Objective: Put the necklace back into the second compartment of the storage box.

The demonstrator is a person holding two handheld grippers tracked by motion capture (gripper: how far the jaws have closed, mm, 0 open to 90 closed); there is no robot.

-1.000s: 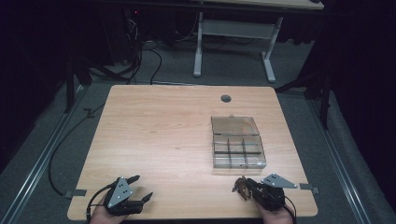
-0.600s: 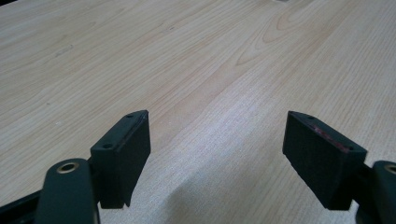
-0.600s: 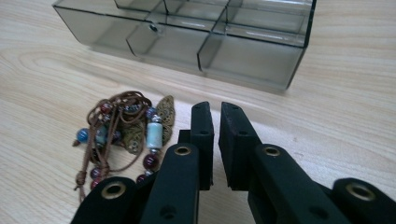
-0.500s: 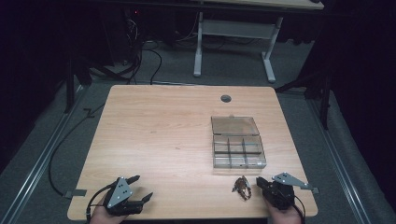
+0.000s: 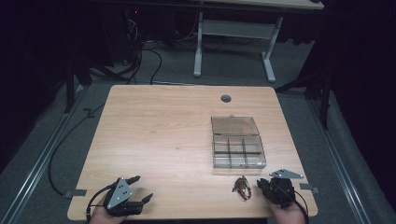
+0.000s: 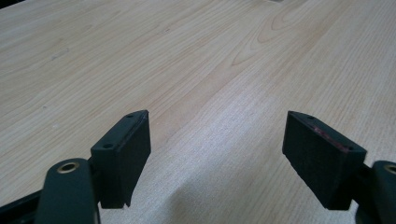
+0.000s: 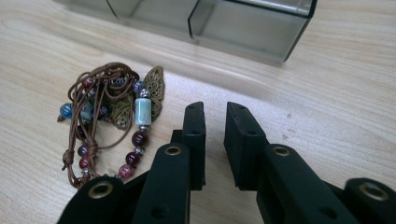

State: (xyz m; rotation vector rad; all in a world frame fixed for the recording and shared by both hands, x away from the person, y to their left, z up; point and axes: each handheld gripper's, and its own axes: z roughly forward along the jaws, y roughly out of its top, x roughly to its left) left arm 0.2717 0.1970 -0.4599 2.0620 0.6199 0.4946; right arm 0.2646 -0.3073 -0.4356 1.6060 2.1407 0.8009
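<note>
High view places the beaded bracelet loose on the wooden surface, just in front of the clear compartment box and just to the left of the right claw. Right gripper view confirms the item: a tangle of brown cord with red, blue and pale ceramic beads and filigree metal leaves, lying flat beside the right claw and outside its jaws. Those jaws stand a narrow gap apart with nothing between them; they have just been opening, and no pad touches the cord. The box sits beyond the bracelet, its lid laid back behind it and its compartments, as far as the high view shows, holding nothing. The left claw rests at the near left corner of the surface, well apart from both bracelet and box. Left gripper view shows it spread wide over bare wood, gripping nothing. Assessment: the work in hand appears to be stowing the bracelet in one of the box's compartments, and it is at an early stage. Done so far: the box is open and ready, and the bracelet lies within easy reach of the right claw. Outstanding: the bracelet is not gripped, not lifted and not in any compartment. The lid is not yet closed, should that be required. The loose cord loops could snag or trail during a pick.
</note>
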